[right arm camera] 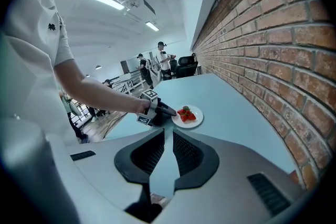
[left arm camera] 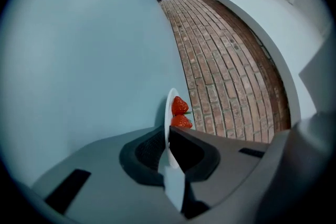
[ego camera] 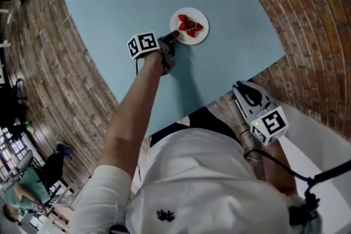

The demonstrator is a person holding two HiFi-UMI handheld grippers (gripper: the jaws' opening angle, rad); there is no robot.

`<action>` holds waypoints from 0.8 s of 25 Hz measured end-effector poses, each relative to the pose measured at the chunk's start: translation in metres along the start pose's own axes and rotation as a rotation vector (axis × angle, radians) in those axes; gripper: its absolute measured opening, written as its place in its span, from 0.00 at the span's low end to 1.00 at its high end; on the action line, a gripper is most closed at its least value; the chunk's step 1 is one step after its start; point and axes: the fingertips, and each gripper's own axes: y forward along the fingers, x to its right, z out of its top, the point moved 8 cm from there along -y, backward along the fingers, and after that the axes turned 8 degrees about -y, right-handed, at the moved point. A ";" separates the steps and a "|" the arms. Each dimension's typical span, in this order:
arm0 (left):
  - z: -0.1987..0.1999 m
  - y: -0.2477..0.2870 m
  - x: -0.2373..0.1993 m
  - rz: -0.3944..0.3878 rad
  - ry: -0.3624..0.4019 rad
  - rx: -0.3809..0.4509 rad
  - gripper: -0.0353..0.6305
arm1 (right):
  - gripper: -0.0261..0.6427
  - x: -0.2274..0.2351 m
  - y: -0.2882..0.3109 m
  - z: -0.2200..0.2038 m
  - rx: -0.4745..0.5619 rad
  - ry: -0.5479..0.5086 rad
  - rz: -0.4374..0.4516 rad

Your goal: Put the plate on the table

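"Out over the pale blue table (ego camera: 109, 3), what has the left gripper (ego camera: 173, 36) got?"

"The near-left rim of the plate (ego camera: 194, 40). Its jaws are pinched almost together on that thin white edge, one pad above it and one below."

"So which way does the plate lie from it?"

"Straight ahead of the tips and a little to the right in the head view. It's round, so it has no long axis. What matters is that the rest of it sticks out beyond the jaws, away from the person."

"Is it down?"

"It looks level, and on the table or barely off it. I can't tell which. If it's resting, I'd say only the release is left."

"How does it look?"

"Small and white, with a cluster of red strawberries (ego camera: 189, 26) in the middle."

"And further right?"

"The right gripper (ego camera: 239, 89) is well apart from the plate, back past the table's near edge by the person's body. Its jaws are barely parted, with nothing between them. The left one is far nearer."
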 end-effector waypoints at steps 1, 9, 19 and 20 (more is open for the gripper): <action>0.001 0.001 0.003 0.029 0.036 0.001 0.08 | 0.12 0.001 0.000 0.000 0.002 0.000 0.003; 0.004 0.004 0.024 0.254 0.361 -0.014 0.15 | 0.12 0.005 0.004 -0.004 0.009 0.015 0.046; 0.006 0.006 0.026 0.455 0.603 -0.027 0.20 | 0.12 0.014 0.010 -0.003 0.021 0.010 0.082; 0.006 0.006 0.026 0.465 0.619 -0.028 0.20 | 0.12 0.015 0.010 -0.004 0.021 0.009 0.083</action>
